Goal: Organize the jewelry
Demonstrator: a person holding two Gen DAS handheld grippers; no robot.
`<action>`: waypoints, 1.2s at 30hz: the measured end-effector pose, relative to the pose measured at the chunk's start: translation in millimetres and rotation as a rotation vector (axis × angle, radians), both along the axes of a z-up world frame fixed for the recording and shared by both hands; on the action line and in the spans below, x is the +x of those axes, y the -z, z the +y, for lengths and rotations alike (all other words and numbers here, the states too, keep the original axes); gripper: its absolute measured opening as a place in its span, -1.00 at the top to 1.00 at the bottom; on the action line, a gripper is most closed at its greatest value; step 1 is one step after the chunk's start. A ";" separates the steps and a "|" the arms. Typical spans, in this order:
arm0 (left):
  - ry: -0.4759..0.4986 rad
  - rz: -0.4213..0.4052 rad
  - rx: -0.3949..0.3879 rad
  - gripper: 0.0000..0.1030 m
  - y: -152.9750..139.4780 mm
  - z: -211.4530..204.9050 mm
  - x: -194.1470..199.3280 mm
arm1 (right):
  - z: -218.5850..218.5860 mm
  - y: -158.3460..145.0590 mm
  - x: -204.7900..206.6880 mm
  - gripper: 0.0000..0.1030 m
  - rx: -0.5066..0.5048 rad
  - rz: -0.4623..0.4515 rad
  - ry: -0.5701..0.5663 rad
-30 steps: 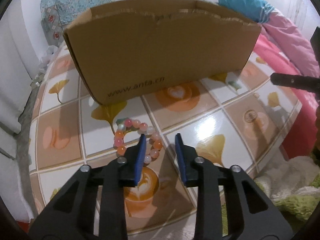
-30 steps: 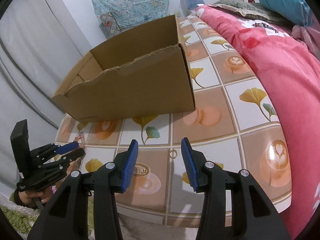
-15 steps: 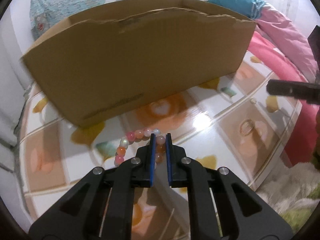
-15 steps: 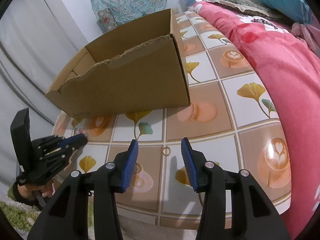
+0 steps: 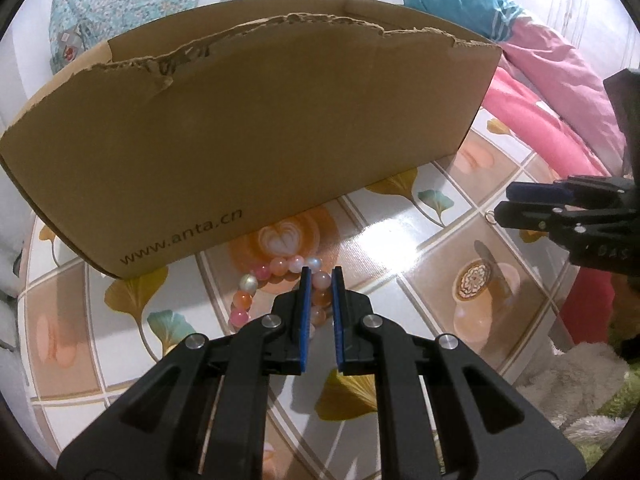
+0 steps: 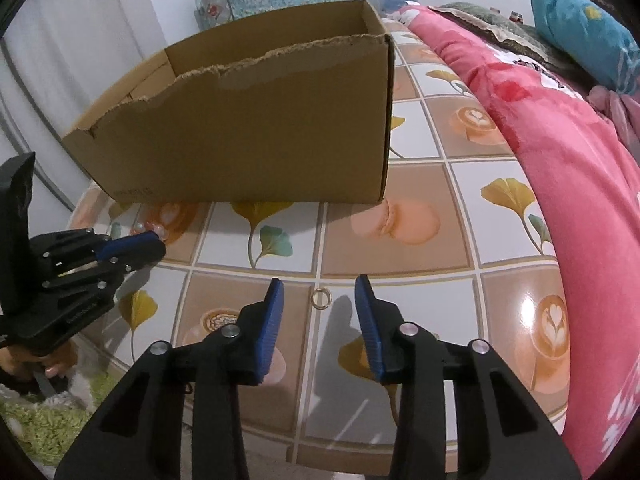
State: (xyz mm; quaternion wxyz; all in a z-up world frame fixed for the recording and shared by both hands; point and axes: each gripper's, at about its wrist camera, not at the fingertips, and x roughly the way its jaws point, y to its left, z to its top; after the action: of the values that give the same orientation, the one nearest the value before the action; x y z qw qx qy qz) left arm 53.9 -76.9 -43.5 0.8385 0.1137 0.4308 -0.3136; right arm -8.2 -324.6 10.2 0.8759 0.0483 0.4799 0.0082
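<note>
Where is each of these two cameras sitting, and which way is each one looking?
Left wrist: rides the left tongs, looking down at the bead bracelet they pinch before the cardboard box.
Right wrist: rides the right tongs, closing around a small ring on the table; a hand shows at left.
Shared: box, table, ring, each other's tongs.

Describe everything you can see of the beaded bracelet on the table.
The beaded bracelet is a loop of round, glossy beads in pink, orange, peach and pearly white. It lies flat on the patterned tabletop, just in front of the cardboard box and apart from it. The left claw is shut on its right side, with beads between the blue pads. The claw's body hides the near part of the loop.
</note>
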 end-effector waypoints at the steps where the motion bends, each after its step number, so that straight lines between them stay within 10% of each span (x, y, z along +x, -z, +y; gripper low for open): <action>1: -0.001 0.001 -0.001 0.83 0.2 0.6 0.3 | 0.6 0.1 0.4 0.35 -0.007 0.001 0.002; 17: 0.004 -0.010 0.002 0.83 -0.2 2.7 -1.3 | 6.7 11.2 -0.2 0.79 -0.013 0.058 0.025; 36: 0.008 -0.012 -0.005 0.83 0.3 0.7 -1.9 | 17.5 14.2 18.7 0.81 0.007 0.033 -0.007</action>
State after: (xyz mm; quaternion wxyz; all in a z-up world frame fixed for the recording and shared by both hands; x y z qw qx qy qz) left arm 52.0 -76.2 -43.8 0.8402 0.1151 0.4245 -0.3172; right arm 10.6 -307.1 -4.0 0.8677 0.0500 0.4943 0.0122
